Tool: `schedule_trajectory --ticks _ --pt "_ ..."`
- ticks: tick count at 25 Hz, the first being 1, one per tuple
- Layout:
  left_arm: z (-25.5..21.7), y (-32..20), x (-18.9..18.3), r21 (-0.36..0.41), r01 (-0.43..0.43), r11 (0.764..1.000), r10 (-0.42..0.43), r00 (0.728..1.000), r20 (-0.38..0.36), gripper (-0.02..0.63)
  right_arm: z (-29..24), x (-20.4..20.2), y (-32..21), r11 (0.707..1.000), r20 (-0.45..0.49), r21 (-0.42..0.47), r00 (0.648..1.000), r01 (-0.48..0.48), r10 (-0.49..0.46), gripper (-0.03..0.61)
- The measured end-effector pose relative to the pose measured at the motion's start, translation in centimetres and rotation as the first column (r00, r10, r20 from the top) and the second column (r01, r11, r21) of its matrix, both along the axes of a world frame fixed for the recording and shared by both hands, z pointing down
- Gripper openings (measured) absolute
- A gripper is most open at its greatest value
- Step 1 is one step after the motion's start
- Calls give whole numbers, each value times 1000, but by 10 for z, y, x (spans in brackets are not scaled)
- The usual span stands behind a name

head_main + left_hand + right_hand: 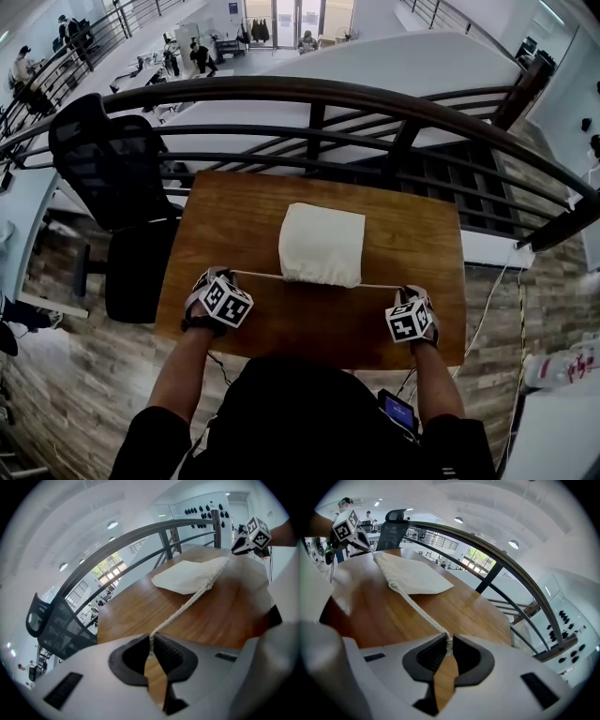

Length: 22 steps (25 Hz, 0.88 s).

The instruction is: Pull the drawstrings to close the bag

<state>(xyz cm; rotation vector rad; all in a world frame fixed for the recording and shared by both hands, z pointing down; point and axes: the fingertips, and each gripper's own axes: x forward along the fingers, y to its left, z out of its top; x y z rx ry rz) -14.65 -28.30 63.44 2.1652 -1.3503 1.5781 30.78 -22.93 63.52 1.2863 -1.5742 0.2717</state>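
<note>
A white cloth bag (pixel 322 243) lies in the middle of the wooden table (pixel 234 225), its gathered mouth toward me. One white drawstring (pixel 258 275) runs taut from the mouth to my left gripper (pixel 228 278), which is shut on it. The other drawstring (pixel 380 286) runs to my right gripper (pixel 401 291), also shut on its cord. In the left gripper view the drawstring (pixel 187 604) leads from the pinched jaws (pixel 151 649) to the bag (pixel 187 575). From the right gripper (pixel 449 645), in its own view, the drawstring (pixel 419 609) stretches to the bag (pixel 412 576).
A dark curved railing (pixel 309 122) runs just behind the table's far edge, with a drop to a lower floor beyond. A black office chair (pixel 117 187) stands at the table's left. A cable (pixel 487 309) hangs off the right side. A phone (pixel 397 411) sits at my waist.
</note>
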Motion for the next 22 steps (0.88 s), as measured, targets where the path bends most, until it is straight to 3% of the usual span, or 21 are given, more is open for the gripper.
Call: schedule_trajectory --ticks 22 --pt "6 -4 -5 9 27 1000 -28 1000 12 37 4 20 -5 999 -42 24 998 -37 38 37"
